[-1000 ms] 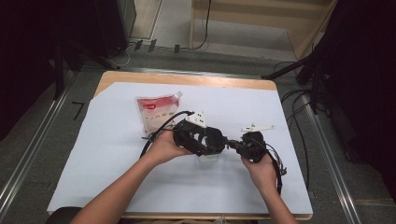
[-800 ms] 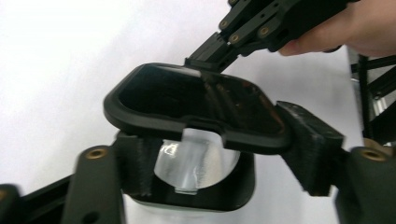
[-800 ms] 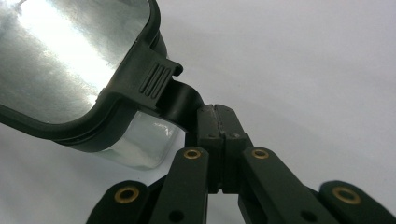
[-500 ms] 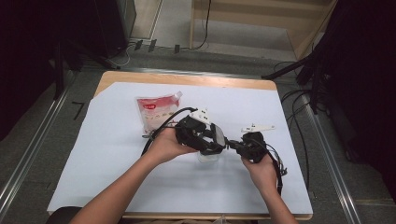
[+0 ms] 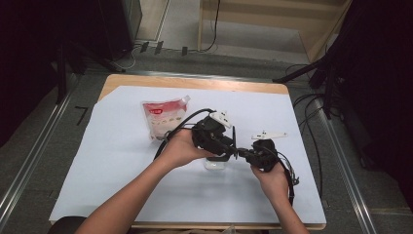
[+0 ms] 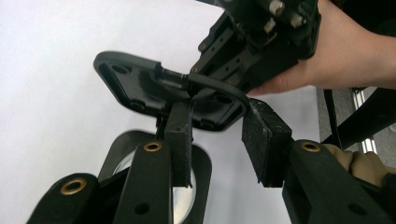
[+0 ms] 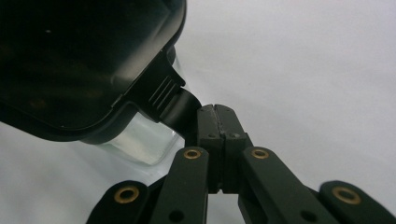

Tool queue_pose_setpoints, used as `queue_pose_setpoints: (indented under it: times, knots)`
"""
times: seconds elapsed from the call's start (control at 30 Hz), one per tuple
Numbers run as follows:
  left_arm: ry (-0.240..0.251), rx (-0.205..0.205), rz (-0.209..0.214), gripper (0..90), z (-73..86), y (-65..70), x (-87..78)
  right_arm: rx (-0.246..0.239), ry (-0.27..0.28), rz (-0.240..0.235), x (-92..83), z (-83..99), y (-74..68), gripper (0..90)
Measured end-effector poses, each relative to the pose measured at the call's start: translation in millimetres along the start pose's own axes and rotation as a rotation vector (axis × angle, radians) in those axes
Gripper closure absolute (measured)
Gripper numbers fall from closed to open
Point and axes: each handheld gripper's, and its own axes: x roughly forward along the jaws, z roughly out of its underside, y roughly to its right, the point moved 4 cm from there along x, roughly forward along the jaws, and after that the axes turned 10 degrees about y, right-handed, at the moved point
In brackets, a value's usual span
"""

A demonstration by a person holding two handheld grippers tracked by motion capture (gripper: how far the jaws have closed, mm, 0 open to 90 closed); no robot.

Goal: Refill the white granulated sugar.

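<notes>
black lid (image 6: 163, 88) lifted just above clear container (image 5: 215, 164), worktop centre | right gripper (image 7: 215, 112) clamped on lid's latch tab (image 7: 180, 105) | left gripper (image 6: 217, 140) jaws just closing around lid's edge, pads apart, not pressing | red-and-white pouch (image 5: 165, 117) far left on white sheet (image 5: 117, 146)

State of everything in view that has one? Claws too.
Black plastic lid: raised, tilted, held by its tab.
Clear plastic box: uncovered, standing under the lid.
Right claw: shut on the lid's tab.
Left claw: open, just been closing, lid's rim between its pads.
Red-and-white pouch: lying flat, untouched.
</notes>
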Motion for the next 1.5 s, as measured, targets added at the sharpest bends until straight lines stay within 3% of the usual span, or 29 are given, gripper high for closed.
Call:
queue_pose_setpoints:
  times: [0.33, 0.5, 0.73, 0.97, 1.17, 1.5]
  knots:
    - [0.003, 0.000, 0.035, 64.1, -2.3, 5.9, 14.3, 0.006, -0.002, -0.001, 0.4, 1.7, -2.3, 90.0]
    - [0.020, -0.026, 0.045, 62.4, -0.1, 3.5, 11.1, -0.017, 0.003, -0.010, 0.6, 0.9, -2.7, 90.0]
    - [0.019, -0.024, 0.032, 57.8, 2.6, 4.6, 1.1, -0.020, 0.014, -0.031, -10.0, 1.3, -6.2, 90.0]
    - [0.025, -0.040, -0.015, 53.7, 9.6, -0.1, -28.2, -0.013, 0.002, -0.065, -18.4, 9.6, -18.5, 90.0]
    - [0.043, -0.058, -0.070, 50.3, 24.2, -6.1, -50.6, -0.019, -0.024, -0.080, -12.0, 14.9, -22.7, 90.0]
    - [0.076, -0.122, -0.128, 49.2, 48.6, -18.1, -80.6, 0.001, -0.021, -0.058, -4.3, 11.3, -12.1, 90.0]
